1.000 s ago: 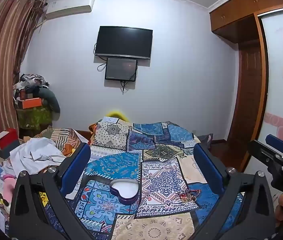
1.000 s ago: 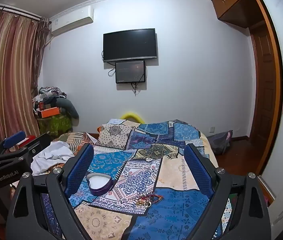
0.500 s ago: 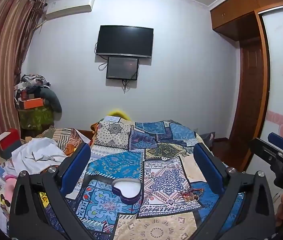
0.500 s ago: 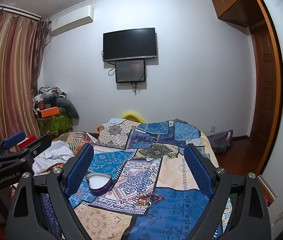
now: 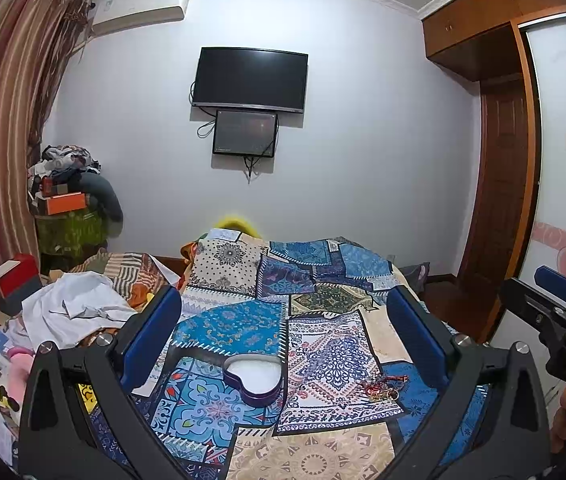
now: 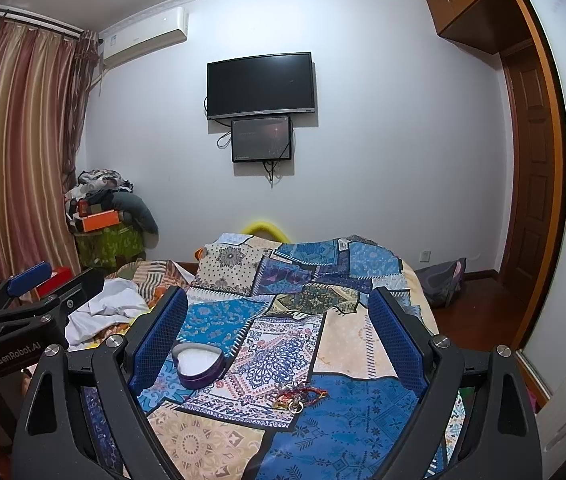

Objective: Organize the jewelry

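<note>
Barely anything has shifted: my left gripper [image 5: 283,336] and right gripper [image 6: 279,332] stay spread and empty above the bed [image 6: 357,344], the jewelry [image 6: 297,396] lying just beside the open heart-shaped box [image 6: 199,364], so sorting hasn't started.

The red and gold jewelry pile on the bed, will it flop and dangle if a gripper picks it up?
Probably. The jewelry pile looks like thin cords and small rings tangled together, so it would likely droop and come up in one clump. It lies on the soft patchwork bedspread, so pinching may press it into the fabric.
</note>
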`<state>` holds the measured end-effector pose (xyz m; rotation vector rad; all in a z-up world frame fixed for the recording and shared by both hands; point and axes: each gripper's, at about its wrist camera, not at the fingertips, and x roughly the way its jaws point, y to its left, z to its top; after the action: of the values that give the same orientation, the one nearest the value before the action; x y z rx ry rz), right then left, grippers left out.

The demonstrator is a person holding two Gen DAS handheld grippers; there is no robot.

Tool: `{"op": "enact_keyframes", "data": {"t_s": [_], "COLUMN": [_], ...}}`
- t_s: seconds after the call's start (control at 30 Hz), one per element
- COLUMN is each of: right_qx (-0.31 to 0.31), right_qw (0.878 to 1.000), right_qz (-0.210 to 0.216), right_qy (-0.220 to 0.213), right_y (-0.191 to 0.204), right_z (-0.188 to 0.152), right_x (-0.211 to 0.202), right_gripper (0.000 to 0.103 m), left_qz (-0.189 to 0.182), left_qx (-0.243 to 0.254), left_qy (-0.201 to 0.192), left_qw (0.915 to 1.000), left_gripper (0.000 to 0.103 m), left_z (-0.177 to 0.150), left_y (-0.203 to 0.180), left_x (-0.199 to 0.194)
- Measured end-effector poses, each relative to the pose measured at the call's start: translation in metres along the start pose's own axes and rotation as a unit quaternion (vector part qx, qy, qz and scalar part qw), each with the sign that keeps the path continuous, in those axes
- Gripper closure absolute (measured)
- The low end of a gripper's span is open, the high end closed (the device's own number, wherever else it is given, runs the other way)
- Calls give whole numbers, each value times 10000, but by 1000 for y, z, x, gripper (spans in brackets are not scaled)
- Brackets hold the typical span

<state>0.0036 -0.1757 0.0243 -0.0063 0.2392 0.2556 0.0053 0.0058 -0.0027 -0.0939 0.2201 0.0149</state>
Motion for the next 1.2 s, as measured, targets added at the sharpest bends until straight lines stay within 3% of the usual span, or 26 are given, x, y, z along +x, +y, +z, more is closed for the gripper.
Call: {"op": "enact_keyframes", "data": {"t_s": [1.2], "right_qx": [-17], "right_qw": [10000], "right_qz": [10], "right_qy": [1], "right_y": [4], "right_z": [0], "right_x": [-2], "right_gripper": [13], "left_qz": [27], "left_qx": [9], "left_qy": [-14], "left_qw": [10000], "left_gripper": [0], "left_z": [2], "left_y": [0], "left_x": [-2]}}
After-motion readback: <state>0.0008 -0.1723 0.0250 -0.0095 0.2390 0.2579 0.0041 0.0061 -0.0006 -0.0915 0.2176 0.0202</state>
